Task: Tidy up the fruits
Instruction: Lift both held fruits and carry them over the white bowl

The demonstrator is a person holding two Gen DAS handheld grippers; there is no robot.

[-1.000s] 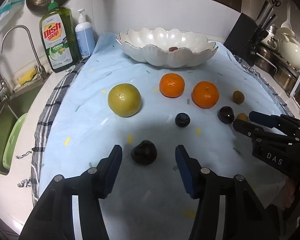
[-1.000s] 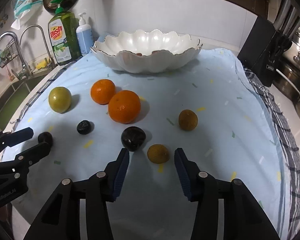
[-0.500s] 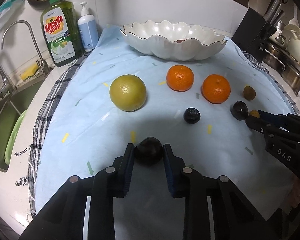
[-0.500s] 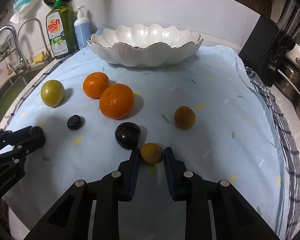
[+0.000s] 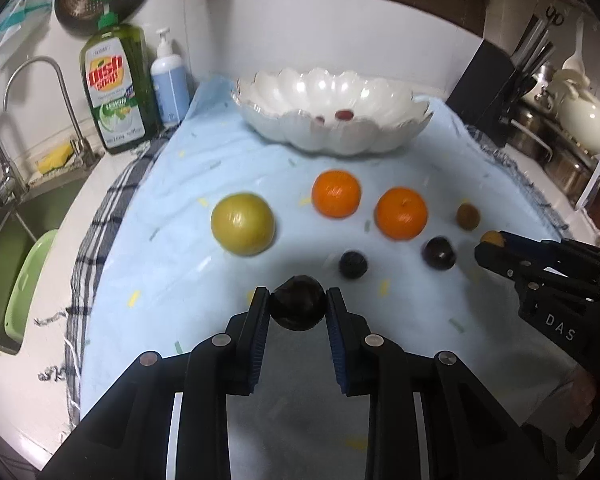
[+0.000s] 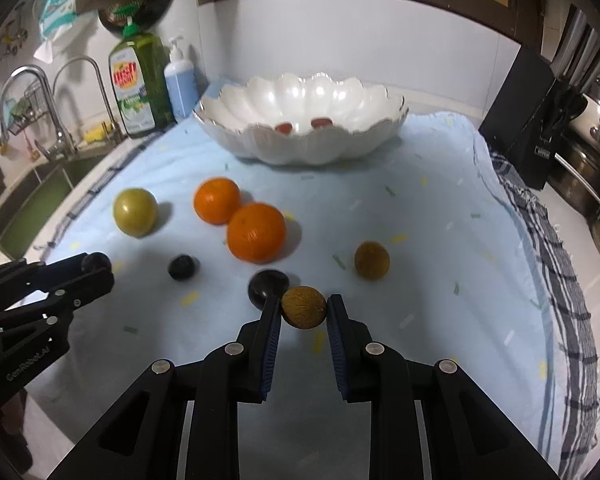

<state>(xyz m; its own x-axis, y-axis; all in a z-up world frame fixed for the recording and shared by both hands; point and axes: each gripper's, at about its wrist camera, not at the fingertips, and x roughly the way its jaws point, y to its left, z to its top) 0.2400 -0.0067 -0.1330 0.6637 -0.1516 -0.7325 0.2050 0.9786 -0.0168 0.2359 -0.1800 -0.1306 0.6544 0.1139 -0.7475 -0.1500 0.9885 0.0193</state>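
Observation:
My left gripper (image 5: 298,300) is shut on a dark plum (image 5: 298,310), just above the blue cloth (image 5: 180,184). My right gripper (image 6: 303,303) is shut on a small yellow-brown fruit (image 6: 303,307). Each gripper shows at the edge of the other's view, the right gripper (image 5: 490,246) and the left gripper (image 6: 94,266). On the cloth lie a yellow-green fruit (image 5: 243,224), two oranges (image 5: 336,199) (image 5: 401,213), a small dark fruit (image 5: 353,265), another dark plum (image 5: 439,253) and a brown fruit (image 5: 468,216). The white scalloped bowl (image 5: 332,136) at the back holds two small red fruits (image 5: 344,114).
A green dish soap bottle (image 5: 118,88) and a blue pump bottle (image 5: 170,84) stand at the back left beside the sink (image 5: 20,220) and tap. A black knife block (image 5: 488,92) and pots (image 5: 580,120) stand on the right. A checked towel edges the cloth.
Both grippers stood open around their fruits a second ago and have since closed on them. The left gripper with the dark plum has come up a little off the cloth.

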